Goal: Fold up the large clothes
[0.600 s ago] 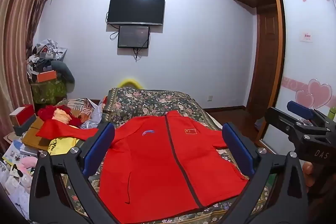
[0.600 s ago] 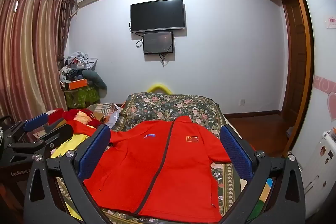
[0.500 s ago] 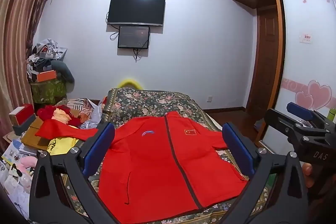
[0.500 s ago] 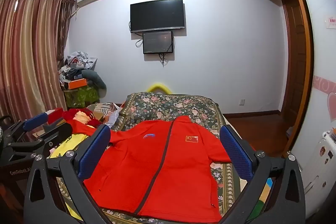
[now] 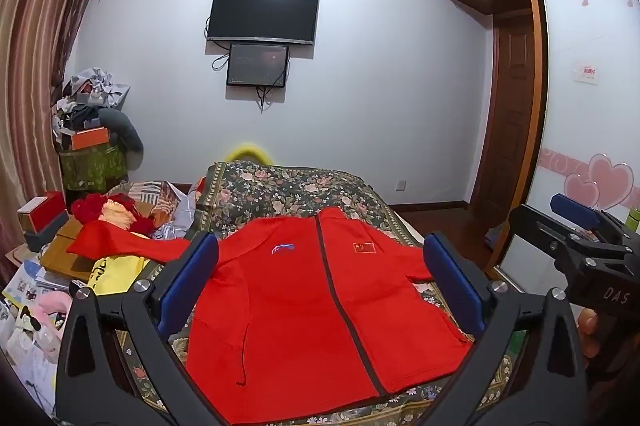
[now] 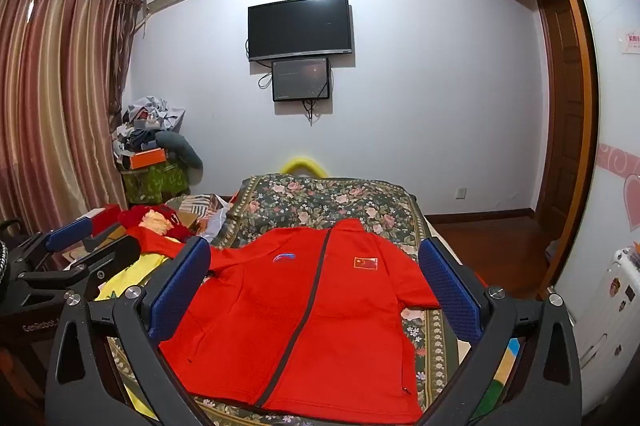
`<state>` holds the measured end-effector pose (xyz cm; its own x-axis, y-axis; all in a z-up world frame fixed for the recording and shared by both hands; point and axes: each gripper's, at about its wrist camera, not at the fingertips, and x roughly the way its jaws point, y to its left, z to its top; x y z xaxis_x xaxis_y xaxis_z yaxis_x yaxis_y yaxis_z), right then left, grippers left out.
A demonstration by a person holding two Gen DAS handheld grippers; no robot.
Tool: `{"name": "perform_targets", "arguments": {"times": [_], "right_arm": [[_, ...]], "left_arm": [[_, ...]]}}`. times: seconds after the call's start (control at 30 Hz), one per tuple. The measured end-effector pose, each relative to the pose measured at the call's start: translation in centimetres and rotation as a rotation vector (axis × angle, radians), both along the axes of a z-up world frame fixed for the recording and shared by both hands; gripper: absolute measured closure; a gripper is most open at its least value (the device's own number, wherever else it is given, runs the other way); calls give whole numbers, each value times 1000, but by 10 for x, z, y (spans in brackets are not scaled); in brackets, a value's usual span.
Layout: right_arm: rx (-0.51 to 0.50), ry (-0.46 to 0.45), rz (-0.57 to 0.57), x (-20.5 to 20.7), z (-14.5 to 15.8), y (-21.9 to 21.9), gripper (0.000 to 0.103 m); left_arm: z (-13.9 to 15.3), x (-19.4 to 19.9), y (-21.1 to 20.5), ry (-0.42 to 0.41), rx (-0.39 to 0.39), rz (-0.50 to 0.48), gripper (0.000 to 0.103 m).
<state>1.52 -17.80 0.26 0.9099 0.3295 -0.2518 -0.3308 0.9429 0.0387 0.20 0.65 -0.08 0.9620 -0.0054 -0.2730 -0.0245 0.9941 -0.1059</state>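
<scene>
Red jacket (image 5: 320, 310) spread flat and front-up on the floral bed cover (image 5: 296, 186), no fold made yet.

The jacket lies zipped, hem toward the near edge of the bed and collar toward the far wall; its left sleeve (image 5: 124, 246) trails off the left bed edge onto the clutter pile (image 5: 80, 266), while the right sleeve lies short beside the body. By my judgement the whole fold is still ahead: sleeves in, sides in, then hem up. The left gripper (image 5: 320, 282) and right gripper (image 6: 314, 286) both hover above the near hem, fingers wide apart, holding nothing. Free cover shows beyond the collar and a strip along the right; the left side is crowded, and the wardrobe door (image 5: 580, 106) stands close on the right.
</scene>
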Motion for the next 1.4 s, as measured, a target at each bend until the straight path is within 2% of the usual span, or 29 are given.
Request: {"name": "perform_targets", "arguments": {"times": [1.4], "right_arm": [[11,7,4,-5,-2,5,0]], "left_arm": [[-10,7,0,5,12,2,0]]}}
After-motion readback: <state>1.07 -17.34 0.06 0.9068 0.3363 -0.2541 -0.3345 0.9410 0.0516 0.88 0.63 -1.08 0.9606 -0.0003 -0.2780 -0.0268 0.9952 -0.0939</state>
